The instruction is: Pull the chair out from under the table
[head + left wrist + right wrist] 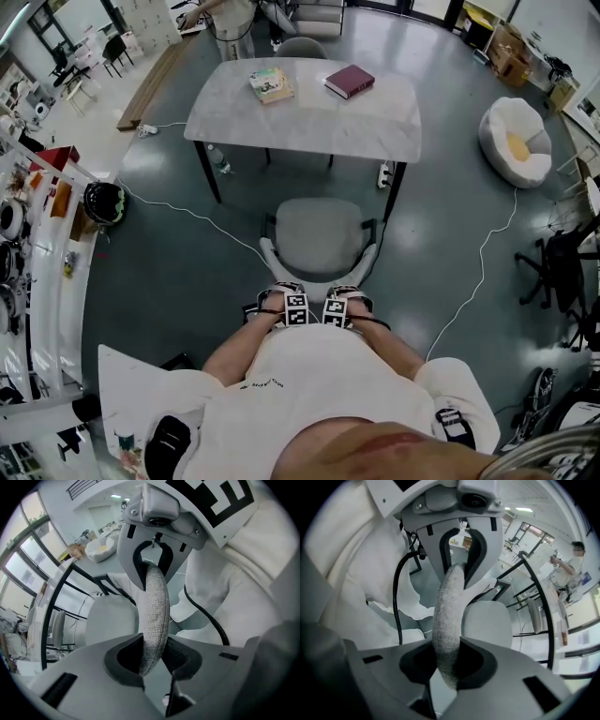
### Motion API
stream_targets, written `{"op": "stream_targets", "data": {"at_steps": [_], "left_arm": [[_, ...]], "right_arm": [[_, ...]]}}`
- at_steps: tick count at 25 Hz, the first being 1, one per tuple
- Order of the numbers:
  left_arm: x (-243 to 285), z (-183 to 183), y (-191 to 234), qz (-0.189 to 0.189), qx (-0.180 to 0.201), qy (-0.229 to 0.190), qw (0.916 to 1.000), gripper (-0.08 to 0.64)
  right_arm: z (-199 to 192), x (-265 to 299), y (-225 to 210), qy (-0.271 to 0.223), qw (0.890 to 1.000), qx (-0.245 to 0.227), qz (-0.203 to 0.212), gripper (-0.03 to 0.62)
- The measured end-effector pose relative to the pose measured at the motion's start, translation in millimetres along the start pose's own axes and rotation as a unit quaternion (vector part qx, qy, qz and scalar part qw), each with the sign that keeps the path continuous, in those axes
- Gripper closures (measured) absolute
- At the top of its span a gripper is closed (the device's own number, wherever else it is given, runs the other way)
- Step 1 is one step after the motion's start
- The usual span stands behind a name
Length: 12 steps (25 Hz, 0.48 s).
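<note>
**Chair** [319,234]: grey upholstered seat on a white frame. It stands on the grey floor at 6 o'clock from the tabletop, its seat clear of the near edge and facing the table. The backrest [315,280] is on the side nearest the person.

**Left tool** [278,298]: points steeply down at the backrest's top edge, left of its middle. In the left gripper view the tool [152,656] pinches the grey fabric backrest [154,606], with the padded edge filling the gap between its jaws.

**Right tool** [352,300]: just beside the left one, right of the middle of the same edge. In the right gripper view the tool [447,660] is likewise closed on the backrest [447,616], both jaws against the fabric.

**Tabletop** [309,122]: pale, marble-patterned, on black legs, at 12 o'clock from the chair.

**Maroon book** [349,81]: lies closed on the tabletop, toward 1 o'clock from its centre.

**Illustrated book** [271,84]: lies flat on the tabletop, toward 11 o'clock from its centre, well apart from the maroon one.

**Second chair** [300,47]: grey, at the tabletop's far edge, partly hidden by it.

**Power strip** [382,173]: on the floor beside the near right table leg.

**White cable** [483,262]: trails over the floor at 3 o'clock from the chair.

**Beanbag** [516,141]: white with a yellow patch, at 3 o'clock from the tabletop, well apart from it.
</note>
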<state>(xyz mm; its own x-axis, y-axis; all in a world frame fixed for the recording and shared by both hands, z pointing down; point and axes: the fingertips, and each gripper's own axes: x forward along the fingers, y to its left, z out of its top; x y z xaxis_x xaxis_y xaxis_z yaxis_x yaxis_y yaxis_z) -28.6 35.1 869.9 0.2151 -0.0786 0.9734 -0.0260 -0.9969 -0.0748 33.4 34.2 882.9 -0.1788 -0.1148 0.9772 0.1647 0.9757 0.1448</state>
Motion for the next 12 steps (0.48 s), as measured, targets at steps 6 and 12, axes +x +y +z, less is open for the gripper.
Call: {"op": "stream_targets", "data": {"at_steps": [6,12], "left_arm": [[-3,1,0,-0.006,-0.026,-0.008,0.9996,0.462],[-11,1,0,-0.018,-0.041,-0.018,0.9989,0.443]], "right_arm": [[0,-3,-2,-0.006,1.000,0.018,-0.003,0.488],[5,-16,-1,-0.042,0.998,0.055,0.006,0.453]]}}
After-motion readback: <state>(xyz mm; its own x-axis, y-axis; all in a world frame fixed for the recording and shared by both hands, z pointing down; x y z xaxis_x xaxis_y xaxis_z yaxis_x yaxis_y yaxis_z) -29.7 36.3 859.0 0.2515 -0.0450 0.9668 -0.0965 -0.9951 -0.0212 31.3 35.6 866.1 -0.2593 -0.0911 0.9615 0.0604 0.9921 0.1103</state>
